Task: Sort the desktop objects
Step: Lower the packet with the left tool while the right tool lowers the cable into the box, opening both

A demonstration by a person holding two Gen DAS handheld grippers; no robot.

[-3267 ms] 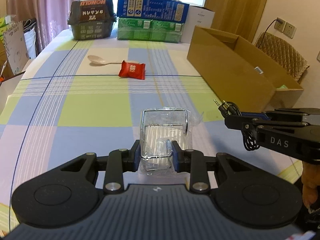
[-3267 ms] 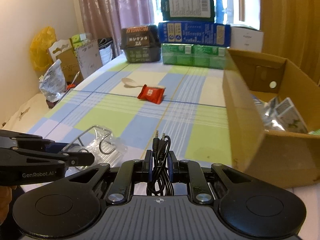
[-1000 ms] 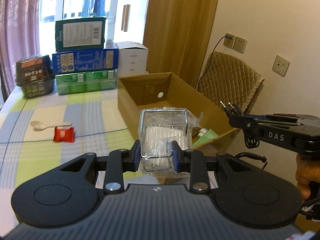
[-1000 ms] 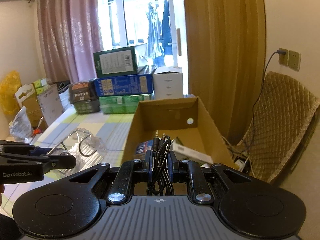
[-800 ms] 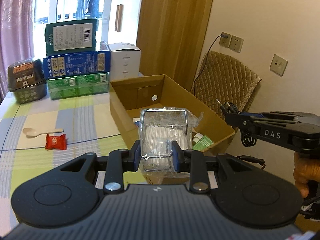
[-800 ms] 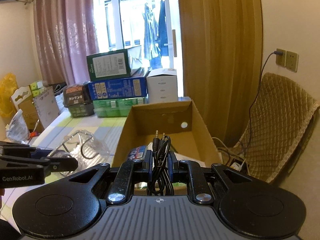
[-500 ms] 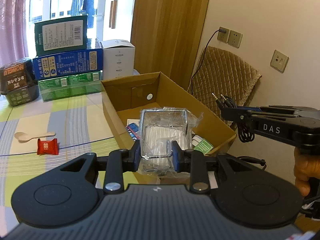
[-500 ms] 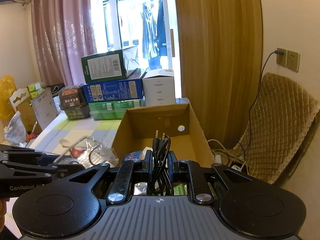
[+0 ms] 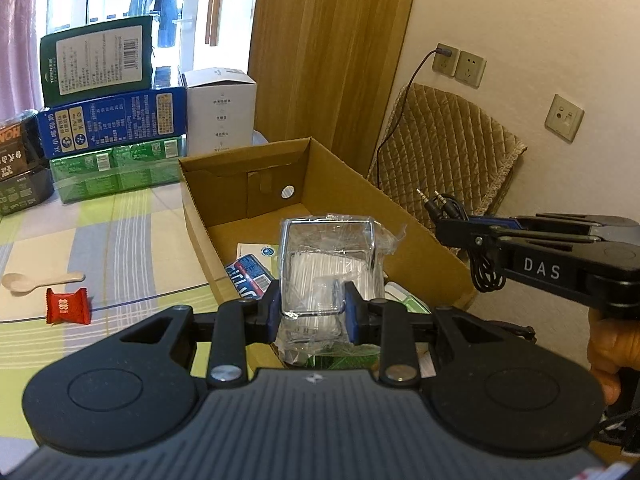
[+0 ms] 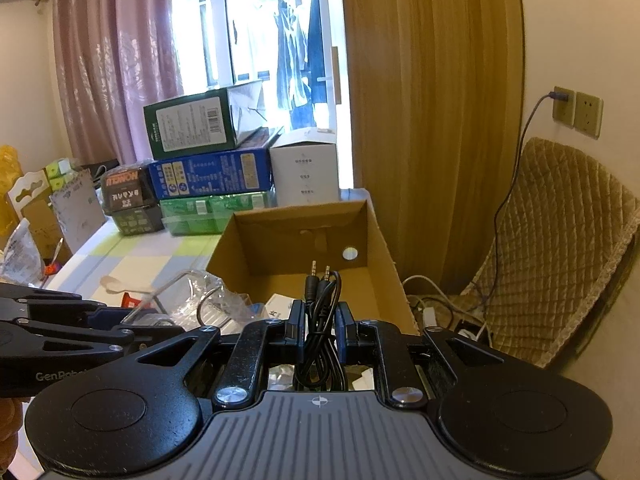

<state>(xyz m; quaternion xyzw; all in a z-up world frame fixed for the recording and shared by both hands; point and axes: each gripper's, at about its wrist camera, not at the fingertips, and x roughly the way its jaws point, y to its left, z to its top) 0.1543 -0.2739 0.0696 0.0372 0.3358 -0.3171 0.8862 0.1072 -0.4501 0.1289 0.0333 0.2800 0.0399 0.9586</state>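
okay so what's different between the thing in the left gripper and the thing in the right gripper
The left gripper holds a clear plastic-wrapped packet with a metal wire frame: bulky, see-through and boxy. The right gripper holds a black audio cable: thin, dark, coiled, with two jack plugs pointing up. The packet spreads wider than the fingers; the cable fits between them. Both are clamped above the open cardboard box.

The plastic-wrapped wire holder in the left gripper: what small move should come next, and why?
Probably lower the left gripper a little, then open it. It is shut on the plastic-wrapped wire holder, which hangs over the open cardboard box above the packets inside. The right gripper, shut on the black audio cable, can follow.
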